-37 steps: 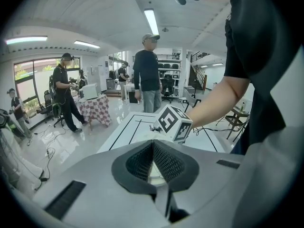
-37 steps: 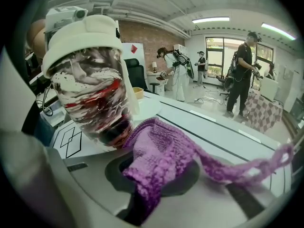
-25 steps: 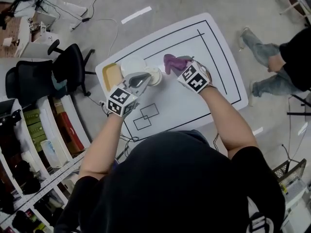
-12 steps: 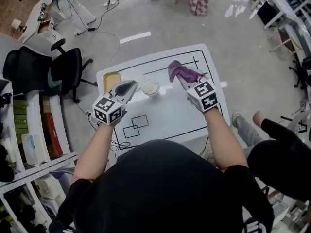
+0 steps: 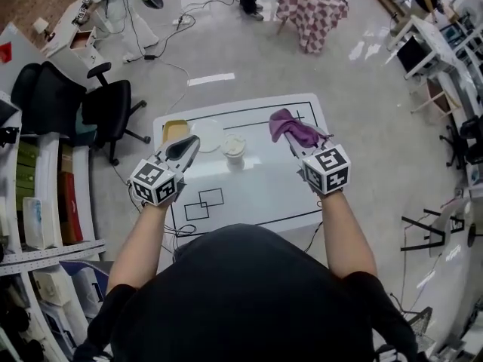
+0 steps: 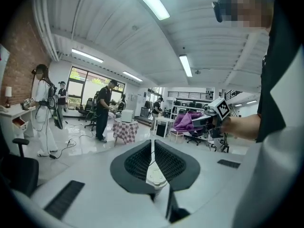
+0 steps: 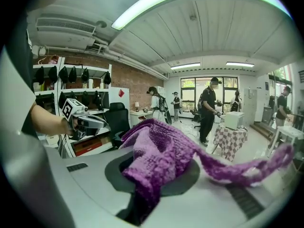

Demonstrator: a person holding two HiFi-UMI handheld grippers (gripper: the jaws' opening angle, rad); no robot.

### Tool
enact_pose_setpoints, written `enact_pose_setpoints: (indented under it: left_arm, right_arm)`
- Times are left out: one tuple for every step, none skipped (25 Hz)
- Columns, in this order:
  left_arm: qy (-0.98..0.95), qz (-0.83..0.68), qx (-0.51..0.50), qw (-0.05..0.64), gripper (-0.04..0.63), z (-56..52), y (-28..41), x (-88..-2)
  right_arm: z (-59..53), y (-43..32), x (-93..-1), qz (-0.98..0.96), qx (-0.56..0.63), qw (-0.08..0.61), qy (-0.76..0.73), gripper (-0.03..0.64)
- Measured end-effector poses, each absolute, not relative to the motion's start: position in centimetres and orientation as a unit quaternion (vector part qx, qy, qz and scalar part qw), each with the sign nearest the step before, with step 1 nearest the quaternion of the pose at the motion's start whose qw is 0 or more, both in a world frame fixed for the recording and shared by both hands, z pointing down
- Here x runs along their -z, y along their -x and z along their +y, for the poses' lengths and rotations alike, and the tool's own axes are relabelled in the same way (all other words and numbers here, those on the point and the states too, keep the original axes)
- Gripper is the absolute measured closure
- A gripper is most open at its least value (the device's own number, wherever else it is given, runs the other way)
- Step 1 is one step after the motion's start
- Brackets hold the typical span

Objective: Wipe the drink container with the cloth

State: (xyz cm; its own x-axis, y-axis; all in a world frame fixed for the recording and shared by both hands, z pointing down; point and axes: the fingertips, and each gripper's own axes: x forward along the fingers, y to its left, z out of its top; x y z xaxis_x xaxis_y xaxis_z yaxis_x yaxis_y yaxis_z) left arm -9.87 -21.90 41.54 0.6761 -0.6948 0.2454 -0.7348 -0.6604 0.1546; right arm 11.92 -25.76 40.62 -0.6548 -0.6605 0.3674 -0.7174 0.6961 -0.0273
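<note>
The drink container (image 5: 233, 146), a pale cup with a lid, stands by itself on the white table (image 5: 256, 194). Left of the cup and raised above the table, my left gripper (image 5: 189, 145) has its jaws shut with nothing in them (image 6: 152, 144). To the cup's right, equally high, my right gripper (image 5: 293, 137) is shut on a purple knitted cloth (image 5: 289, 126). The cloth (image 7: 159, 156) drapes over and hides the right jaws, one end trailing right. Each gripper shows in the other's view: the left gripper (image 7: 92, 122), and the right gripper (image 6: 209, 119) with the cloth (image 6: 186, 121).
A yellow block (image 5: 173, 130) and a white round plate (image 5: 207, 135) lie at the table's far left corner. A black office chair (image 5: 113, 104) and shelves stand to the left. A checkered table (image 5: 313, 10) and several people stand further off.
Both grippers have lifted up off the table. The left one has drawn away from the cup to the left. The right one has carried the cloth up and slightly right.
</note>
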Motion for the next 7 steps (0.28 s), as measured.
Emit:
enact_pose_setpoints:
  left_arm:
    - [-0.906, -0.398, -0.078, 0.123, 0.568, -21.5, 10.2, -41.4]
    - [-0.904, -0.402, -0.074, 0.126, 0.568, -21.1, 10.5, -41.4]
    - [-0.903, -0.405, -0.071, 0.128, 0.568, -20.7, 10.8, -41.4]
    - [-0.901, -0.408, -0.070, 0.131, 0.568, -20.2, 11.2, -41.5]
    - [-0.900, -0.410, -0.069, 0.133, 0.568, -19.8, 11.5, -41.5]
    - [-0.899, -0.412, -0.068, 0.134, 0.568, -19.4, 11.8, -41.5]
    - [-0.898, -0.413, -0.067, 0.136, 0.568, -19.0, 12.1, -41.4]
  right_arm:
    - [-25.4, -12.2, -40.6, -0.905, -0.083, 0.168, -0.382, 0.545]
    - [-25.0, -12.4, -40.7, -0.904, -0.083, 0.169, -0.384, 0.545]
    - [-24.6, -12.5, -40.8, -0.903, -0.085, 0.169, -0.385, 0.545]
    - [-24.2, -12.7, -40.8, -0.903, -0.087, 0.169, -0.386, 0.545]
    - [-23.8, -12.7, -40.9, -0.902, -0.089, 0.168, -0.388, 0.545]
    - [-23.3, -12.8, -40.9, -0.901, -0.090, 0.168, -0.389, 0.545]
    - [-22.9, -12.9, -41.0, -0.901, -0.092, 0.168, -0.390, 0.545]
